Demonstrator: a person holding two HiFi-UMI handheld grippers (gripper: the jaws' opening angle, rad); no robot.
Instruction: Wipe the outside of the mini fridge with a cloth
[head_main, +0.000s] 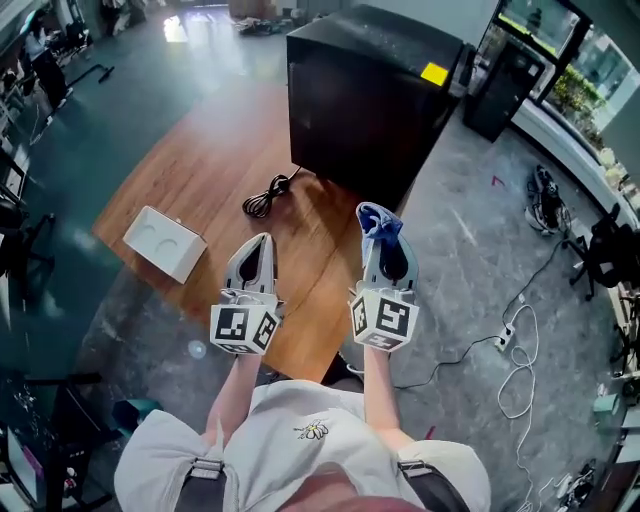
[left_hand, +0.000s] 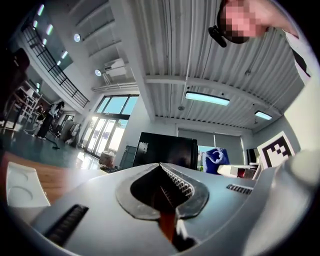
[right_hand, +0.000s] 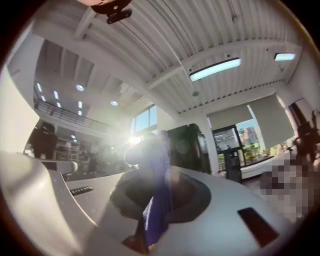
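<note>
Head view looks down on a person's two forearms, each hand carrying a gripper out over a wooden floor panel (head_main: 215, 165). The left gripper (head_main: 262, 240) has its fingers pressed together with nothing between them; the left gripper view shows the ribbed pads meeting at the tip. The right gripper (head_main: 385, 240) has its fingers pinching a blue cloth (head_main: 378, 220), which bunches up above the tips, and in the right gripper view it runs down between them as a dark blue strip.

The black mini fridge (head_main: 360, 110) stands on the floor ahead of both pairs of fingers, well apart from them, with a yellow sticker (head_main: 434, 73) on its top near the far right edge. Between the left fingers and the fridge lies a coiled black cable (head_main: 266, 197). A white tray-like box (head_main: 165, 243) sits on the wood off to the left of the left fingers. To the right of the right fingers, on grey floor (head_main: 470, 250), are a white cord (head_main: 520, 375) and, farther out, a pair of shoes (head_main: 545, 200).
</note>
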